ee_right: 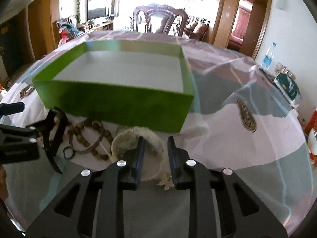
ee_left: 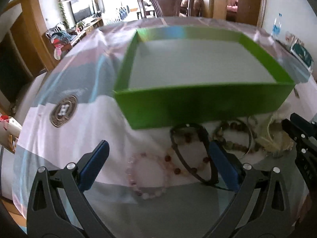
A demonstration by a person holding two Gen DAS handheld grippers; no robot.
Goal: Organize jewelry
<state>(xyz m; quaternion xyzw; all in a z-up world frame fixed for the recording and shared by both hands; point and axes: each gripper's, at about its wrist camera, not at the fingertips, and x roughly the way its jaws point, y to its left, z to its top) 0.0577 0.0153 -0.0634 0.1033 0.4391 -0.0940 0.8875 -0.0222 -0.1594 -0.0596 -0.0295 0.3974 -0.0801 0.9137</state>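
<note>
A green open box (ee_left: 198, 103) with a pale floor stands on the table, just past a heap of jewelry. My left gripper (ee_left: 158, 144) is open wide over a pink bead bracelet (ee_left: 146, 192). A black band (ee_left: 206, 138) loops round its right blue finger (ee_left: 221, 164); I cannot tell if it hangs on it. Brown bead strands (ee_left: 231, 144) and a thin metal bangle (ee_right: 99, 136) lie beside it. My right gripper (ee_right: 156, 138) stands slightly open over a cream bangle (ee_right: 156, 170) and pale beads (ee_right: 122, 140), pads not pressing. The green box (ee_right: 118, 107) stands right behind it.
The patterned cloth (ee_right: 247, 142) covers the table, with a round bronze emblem (ee_left: 63, 111) at the left. A water bottle (ee_right: 268, 56) and a dark green packet (ee_right: 287, 85) stand at the far right edge. A dark wooden chair (ee_right: 160, 19) stands behind the table.
</note>
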